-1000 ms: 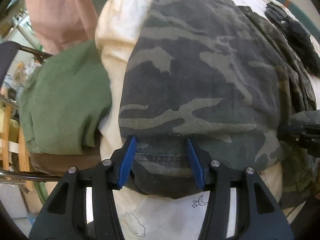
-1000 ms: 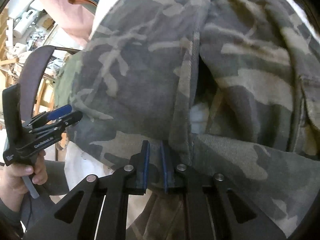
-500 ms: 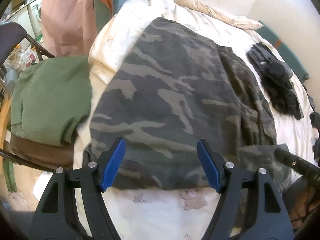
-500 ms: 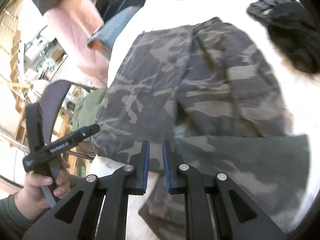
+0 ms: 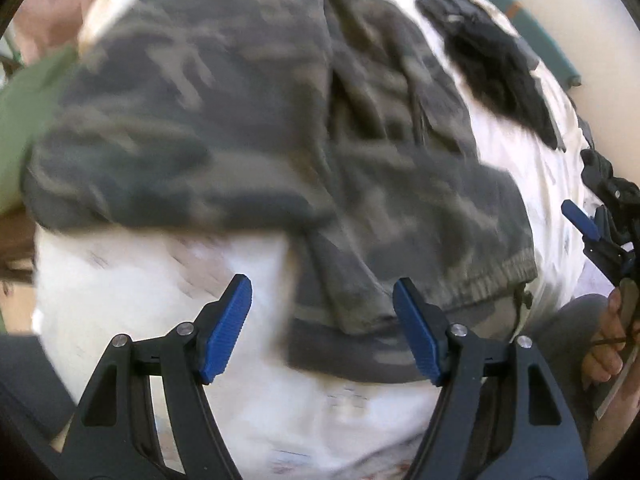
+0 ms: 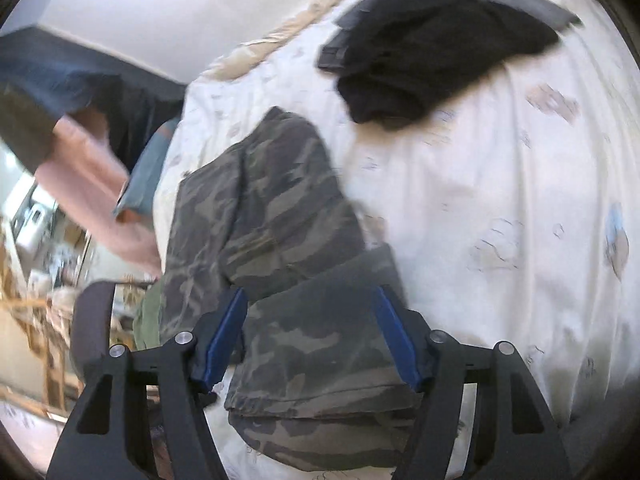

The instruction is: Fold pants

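Observation:
The camouflage pants (image 5: 248, 120) lie folded on a white printed bed sheet (image 5: 152, 288); the picture is blurred by motion. My left gripper (image 5: 320, 292) hangs open above the near edge of the pants, with a folded corner and bare sheet beneath its blue pads and nothing gripped. In the right wrist view the pants (image 6: 280, 200) run away from the camera. My right gripper (image 6: 309, 294) has its jaws opening wide over the near hem. The cloth lies below and between the pads, and they do not press on it. The right gripper (image 5: 588, 224) and its hand (image 5: 608, 340) also show at the far right of the left wrist view.
A heap of black clothes (image 6: 432, 48) lies further up the bed (image 6: 500, 200), also seen as black clothes (image 5: 496, 68). A green garment (image 5: 28, 120) lies left of the bed. Pink cloth (image 6: 92, 184) hangs at the left, with a dark chair back (image 6: 92, 320) below it.
Both grippers let go of the pants and drew back. The left opened wider off the folded edge. The right went from shut on the fabric to wide open, and it rose.

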`<control>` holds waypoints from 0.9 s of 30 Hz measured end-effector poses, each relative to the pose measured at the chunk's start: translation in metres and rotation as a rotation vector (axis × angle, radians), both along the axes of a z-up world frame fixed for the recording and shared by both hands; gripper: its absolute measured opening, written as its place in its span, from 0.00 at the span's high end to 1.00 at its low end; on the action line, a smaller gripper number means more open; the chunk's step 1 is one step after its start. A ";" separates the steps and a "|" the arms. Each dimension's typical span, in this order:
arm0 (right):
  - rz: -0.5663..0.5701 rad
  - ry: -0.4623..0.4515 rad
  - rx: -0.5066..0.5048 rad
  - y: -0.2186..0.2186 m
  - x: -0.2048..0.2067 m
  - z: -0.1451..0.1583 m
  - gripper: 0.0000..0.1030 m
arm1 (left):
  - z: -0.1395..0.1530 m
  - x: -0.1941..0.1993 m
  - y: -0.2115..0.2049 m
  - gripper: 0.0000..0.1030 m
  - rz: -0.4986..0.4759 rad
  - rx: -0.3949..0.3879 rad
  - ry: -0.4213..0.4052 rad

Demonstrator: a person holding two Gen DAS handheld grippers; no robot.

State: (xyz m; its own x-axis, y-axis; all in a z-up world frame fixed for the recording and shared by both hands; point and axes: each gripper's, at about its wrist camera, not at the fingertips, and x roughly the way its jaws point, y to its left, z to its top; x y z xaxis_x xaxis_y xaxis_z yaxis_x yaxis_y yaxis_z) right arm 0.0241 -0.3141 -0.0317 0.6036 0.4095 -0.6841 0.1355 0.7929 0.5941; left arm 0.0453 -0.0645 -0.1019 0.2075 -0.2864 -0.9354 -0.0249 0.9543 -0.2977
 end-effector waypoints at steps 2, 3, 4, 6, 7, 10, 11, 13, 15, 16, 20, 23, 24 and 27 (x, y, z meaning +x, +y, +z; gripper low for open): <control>-0.043 0.015 0.006 -0.010 -0.001 -0.003 0.33 | -0.014 0.000 -0.015 0.40 0.018 -0.002 0.047; -0.077 0.042 0.003 -0.017 -0.002 -0.006 0.33 | -0.018 0.000 -0.019 0.46 0.022 0.001 0.059; -0.099 0.074 0.005 -0.023 -0.003 -0.011 0.33 | -0.022 0.001 -0.025 0.60 0.022 0.012 0.064; -0.112 0.159 0.016 -0.031 -0.002 -0.024 0.33 | -0.024 0.002 -0.033 0.78 0.008 0.045 0.052; -0.102 0.197 0.026 -0.032 -0.002 -0.030 0.33 | -0.021 0.000 -0.033 0.91 0.018 0.040 0.025; -0.047 0.322 0.071 -0.031 -0.005 -0.052 0.33 | -0.011 -0.003 -0.026 0.91 0.044 -0.016 0.025; -0.031 0.331 0.079 -0.028 -0.008 -0.054 0.33 | -0.007 -0.004 -0.024 0.91 0.048 -0.031 0.024; 0.021 0.311 0.050 -0.018 -0.010 -0.050 0.33 | 0.000 -0.005 -0.021 0.91 0.039 -0.047 0.016; 0.062 0.310 0.003 -0.007 -0.008 -0.050 0.37 | 0.007 -0.005 -0.019 0.91 0.035 -0.074 0.008; 0.075 0.320 -0.003 -0.003 -0.006 -0.054 0.59 | 0.009 -0.005 -0.018 0.91 0.037 -0.090 0.014; 0.115 0.284 -0.078 0.011 -0.010 -0.044 0.93 | 0.006 -0.006 -0.013 0.91 0.072 -0.128 0.057; 0.107 0.186 -0.087 0.012 -0.021 -0.018 0.94 | 0.006 -0.010 -0.013 0.91 0.079 -0.159 0.066; 0.112 0.144 -0.071 0.012 -0.026 -0.010 0.94 | 0.009 -0.011 -0.014 0.91 0.080 -0.166 0.064; 0.129 0.034 -0.015 0.008 -0.037 0.016 0.94 | 0.022 -0.013 -0.018 0.91 0.078 -0.219 0.069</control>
State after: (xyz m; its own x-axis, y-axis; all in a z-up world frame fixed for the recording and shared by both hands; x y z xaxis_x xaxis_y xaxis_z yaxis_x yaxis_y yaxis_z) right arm -0.0132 -0.3061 -0.0159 0.5224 0.4717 -0.7103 0.0516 0.8140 0.5785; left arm 0.0320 -0.0827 -0.0803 0.1743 -0.4695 -0.8656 -0.1233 0.8617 -0.4922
